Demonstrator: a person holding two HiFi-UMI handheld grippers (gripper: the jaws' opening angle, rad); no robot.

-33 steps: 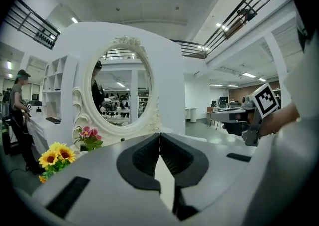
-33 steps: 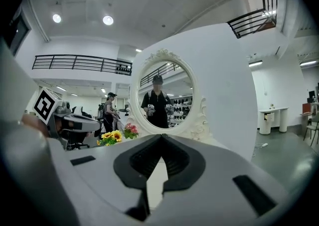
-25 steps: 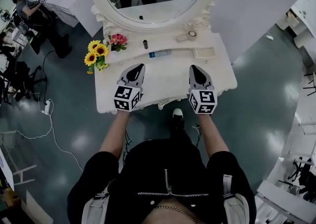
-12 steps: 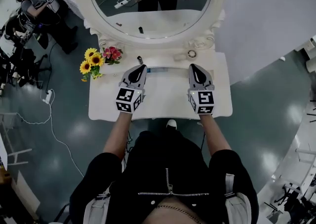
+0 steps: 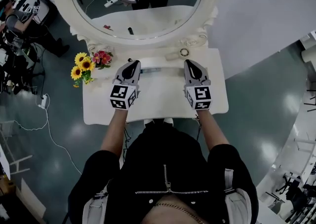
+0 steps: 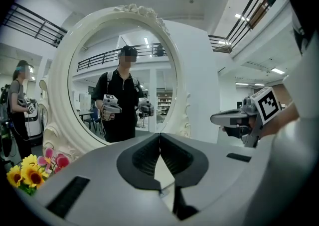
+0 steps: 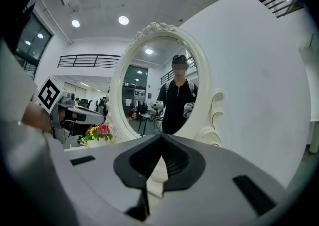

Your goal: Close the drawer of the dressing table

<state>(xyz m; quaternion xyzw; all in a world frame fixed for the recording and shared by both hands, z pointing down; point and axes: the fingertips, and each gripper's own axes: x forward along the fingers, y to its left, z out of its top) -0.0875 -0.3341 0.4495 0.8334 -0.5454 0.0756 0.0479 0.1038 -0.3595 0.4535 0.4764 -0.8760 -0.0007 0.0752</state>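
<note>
Drawer: under the front edge of the dressing table (image 5: 98,109), nothing of it shows in the head view; a second ago a wavy lip stuck out at that edge, now the edge runs straight; judged shut or nearly, so the task looks done bar a check.

Both grippers have slid forward over the tabletop toward the mirror (image 5: 136,1), and the person has stepped in close to the table; left gripper (image 5: 133,63) clenched, tips meeting, nothing between; right gripper (image 5: 189,63) the same, empty; both hover level over the top, whether they touch it I cannot tell.

Table: white painted, smooth matte top, rounded corners. Mirror: oval glass in a thick white frame with carved scrollwork, reflecting both grippers. A slim tube (image 5: 158,71) lies between the grippers; a small ring-shaped item (image 5: 184,52) sits by the frame foot. Flowers (image 5: 84,65) at the table's left corner, yellow and pink. Floor (image 5: 256,99) glossy grey-green.
</note>
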